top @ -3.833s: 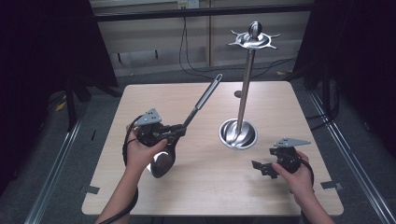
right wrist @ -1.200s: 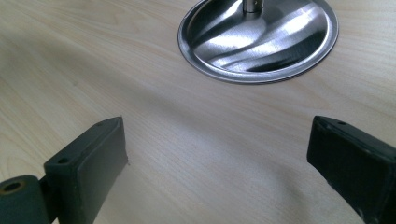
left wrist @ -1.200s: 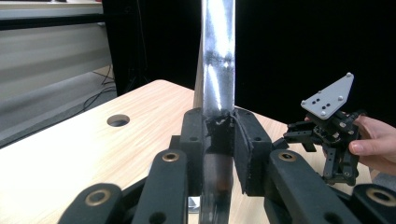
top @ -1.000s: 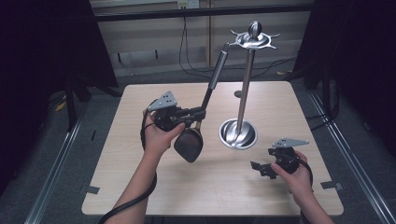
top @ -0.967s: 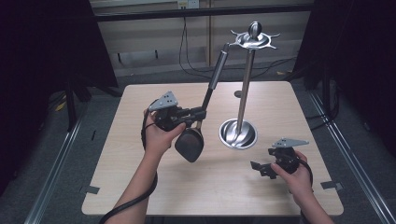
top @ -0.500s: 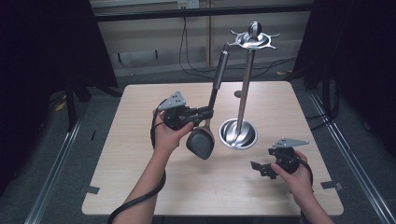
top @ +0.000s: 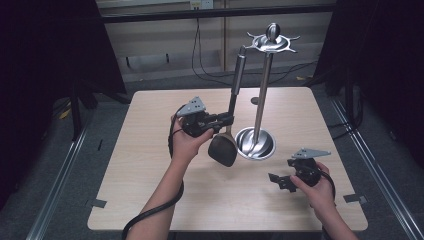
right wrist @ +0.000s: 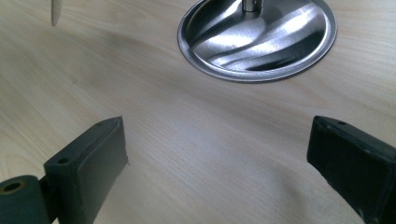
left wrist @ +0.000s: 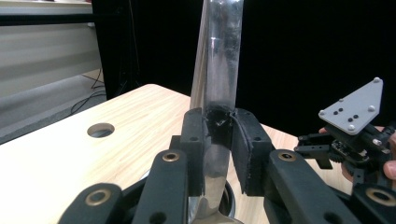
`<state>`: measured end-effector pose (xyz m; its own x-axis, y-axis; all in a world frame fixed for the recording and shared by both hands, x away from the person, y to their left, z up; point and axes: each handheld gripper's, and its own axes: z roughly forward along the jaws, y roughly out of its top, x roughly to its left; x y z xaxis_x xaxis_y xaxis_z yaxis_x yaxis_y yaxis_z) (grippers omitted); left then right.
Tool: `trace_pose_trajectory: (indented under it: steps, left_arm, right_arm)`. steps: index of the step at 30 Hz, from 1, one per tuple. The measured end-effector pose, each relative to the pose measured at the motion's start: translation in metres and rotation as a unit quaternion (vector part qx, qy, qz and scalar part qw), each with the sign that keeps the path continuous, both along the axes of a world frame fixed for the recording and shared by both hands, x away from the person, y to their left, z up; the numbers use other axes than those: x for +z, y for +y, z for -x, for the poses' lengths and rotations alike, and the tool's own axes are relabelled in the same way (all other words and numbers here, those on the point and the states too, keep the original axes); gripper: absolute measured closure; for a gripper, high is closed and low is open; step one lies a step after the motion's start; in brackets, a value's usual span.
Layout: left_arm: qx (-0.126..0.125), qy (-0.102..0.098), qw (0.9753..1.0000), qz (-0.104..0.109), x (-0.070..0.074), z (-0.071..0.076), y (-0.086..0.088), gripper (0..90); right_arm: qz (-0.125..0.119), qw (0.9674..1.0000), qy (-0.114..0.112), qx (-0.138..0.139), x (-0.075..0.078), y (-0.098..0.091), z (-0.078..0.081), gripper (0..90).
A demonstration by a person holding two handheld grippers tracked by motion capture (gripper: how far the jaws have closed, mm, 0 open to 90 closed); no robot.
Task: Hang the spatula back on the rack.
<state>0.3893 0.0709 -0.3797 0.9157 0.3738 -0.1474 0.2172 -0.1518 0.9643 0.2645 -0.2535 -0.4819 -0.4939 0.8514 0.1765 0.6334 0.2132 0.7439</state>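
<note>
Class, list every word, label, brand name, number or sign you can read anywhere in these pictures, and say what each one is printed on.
None can be read. The spatula, the stand, the table, the left claw and the right claw carry no visible text, and the white outlet on the back wall is too small to show any marking.

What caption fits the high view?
Left gripper lifts a spatula beside the metal stand; right gripper rests open.

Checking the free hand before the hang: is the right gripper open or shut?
Open. The right gripper shows its two jaws spread wide over bare table, nothing between them.
</note>
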Motion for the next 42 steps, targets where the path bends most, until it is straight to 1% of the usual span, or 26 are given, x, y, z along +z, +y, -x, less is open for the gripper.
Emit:
trace_pose_trajectory:
  steps: [3, 6, 8, 9, 10, 11, 12, 13, 14, 16, 18, 19, 20, 21, 23, 25, 26, 27, 28, 31, 33, 34, 36, 38, 41, 42]
  left_arm:
    - [-0.001, -0.001, 1.0000, -0.001, 0.000, -0.001, -0.002, 75.6]
    - [0.000, 0.003, 1.0000, 0.001, -0.001, -0.002, -0.003, 75.2]
    - [0.002, 0.007, 0.9999, 0.012, -0.001, -0.003, -0.005, 74.1]
    - [0.005, 0.007, 0.9999, 0.013, -0.001, -0.004, -0.005, 73.6]
    - [0.000, 0.008, 0.9999, 0.013, -0.001, -0.005, -0.004, 73.2]
    - [0.020, 0.005, 0.9998, 0.006, -0.001, -0.004, -0.006, 73.2]
    - [0.000, 0.007, 1.0000, 0.000, -0.001, -0.005, -0.005, 73.9]
    - [-0.003, 0.009, 0.9999, 0.005, -0.001, -0.005, -0.006, 74.9]
    - [-0.004, 0.010, 0.9999, 0.009, -0.001, -0.005, -0.006, 75.0]
    - [-0.005, 0.008, 0.9999, 0.002, -0.001, -0.006, -0.006, 74.3]
    - [-0.002, 0.011, 0.9999, 0.004, -0.002, -0.005, -0.006, 74.3]
    - [-0.003, 0.009, 0.9999, 0.006, -0.003, -0.005, -0.006, 73.9]
    - [0.001, 0.007, 1.0000, 0.002, -0.003, -0.005, -0.006, 73.4]
    - [-0.001, 0.004, 1.0000, 0.000, -0.003, -0.005, -0.005, 73.1]
    - [0.004, 0.003, 1.0000, 0.000, -0.004, -0.003, -0.005, 70.8]
    - [0.008, 0.000, 0.9999, -0.014, -0.005, -0.001, -0.002, 66.4]
    - [0.011, 0.000, 0.9998, -0.016, -0.006, 0.000, -0.001, 64.6]
    - [0.011, -0.001, 0.9998, -0.017, -0.007, 0.001, 0.000, 60.8]
    - [0.015, -0.006, 0.9995, -0.027, -0.007, 0.001, 0.001, 57.0]
    - [0.023, -0.007, 0.9989, -0.039, -0.010, 0.003, 0.005, 43.5]
    - [0.029, -0.017, 0.9980, -0.053, -0.012, 0.004, 0.009, 37.6]
    - [0.033, -0.018, 0.9976, -0.058, -0.012, 0.005, 0.011, 33.7]
    - [0.041, -0.014, 0.9974, -0.057, -0.014, 0.007, 0.015, 27.4]
    - [0.046, -0.013, 0.9967, -0.066, -0.015, 0.011, 0.019, 23.2]
    - [0.052, -0.012, 0.9967, -0.061, -0.017, 0.016, 0.023, 19.9]
    - [0.052, -0.013, 0.9966, -0.063, -0.018, 0.017, 0.025, 18.3]
  right_arm:
    - [0.000, 1.0000, -0.001, 0.000, 0.000, -0.001, 0.000, 4.7]
    - [0.000, 1.0000, -0.002, 0.000, 0.000, -0.001, 0.001, 4.7]
    - [0.000, 1.0000, -0.001, -0.001, 0.000, -0.002, 0.001, 4.7]
    - [0.000, 1.0000, -0.001, -0.001, 0.000, -0.002, 0.001, 4.7]
    - [0.000, 1.0000, -0.001, -0.001, 0.000, -0.002, 0.002, 4.7]
    - [0.000, 1.0000, -0.001, -0.001, 0.000, -0.002, 0.002, 4.7]
    - [0.001, 1.0000, -0.002, -0.001, 0.000, -0.003, 0.002, 4.7]
    - [0.001, 1.0000, -0.002, -0.002, 0.000, -0.003, 0.002, 4.7]
    - [0.000, 1.0000, 0.000, -0.004, 0.000, -0.003, 0.003, 4.7]
    - [0.000, 1.0000, 0.000, -0.005, 0.000, -0.004, 0.003, 4.7]
    - [-0.001, 1.0000, 0.000, -0.004, 0.000, -0.004, 0.004, 4.7]
    - [-0.001, 1.0000, -0.001, -0.004, 0.000, -0.005, 0.004, 4.7]
    - [0.000, 1.0000, -0.004, -0.002, 0.000, -0.005, 0.004, 4.7]
    - [0.000, 1.0000, -0.002, -0.004, 0.000, -0.005, 0.004, 4.7]
    - [0.000, 1.0000, -0.001, -0.004, 0.000, -0.005, 0.004, 4.7]
    - [0.000, 1.0000, -0.003, -0.002, 0.000, -0.005, 0.004, 4.7]
    - [0.000, 1.0000, -0.003, -0.002, 0.000, -0.005, 0.004, 4.7]
    - [0.000, 1.0000, -0.001, -0.003, 0.000, -0.005, 0.004, 4.7]
    - [-0.001, 1.0000, 0.000, -0.003, 0.000, -0.004, 0.004, 4.7]
    - [0.000, 1.0000, -0.002, -0.002, 0.000, -0.004, 0.004, 4.7]
    - [0.000, 1.0000, 0.000, -0.003, 0.000, -0.004, 0.004, 4.7]
    - [0.000, 1.0000, -0.001, -0.004, 0.000, -0.005, 0.004, 4.7]
    - [0.000, 1.0000, 0.000, -0.004, 0.000, -0.004, 0.004, 4.7]
    - [-0.001, 1.0000, -0.002, -0.005, 0.001, -0.004, 0.004, 4.7]
    - [0.001, 1.0000, -0.002, -0.005, 0.000, -0.004, 0.004, 4.7]
    - [0.001, 1.0000, -0.001, -0.005, 0.000, -0.004, 0.004, 4.7]
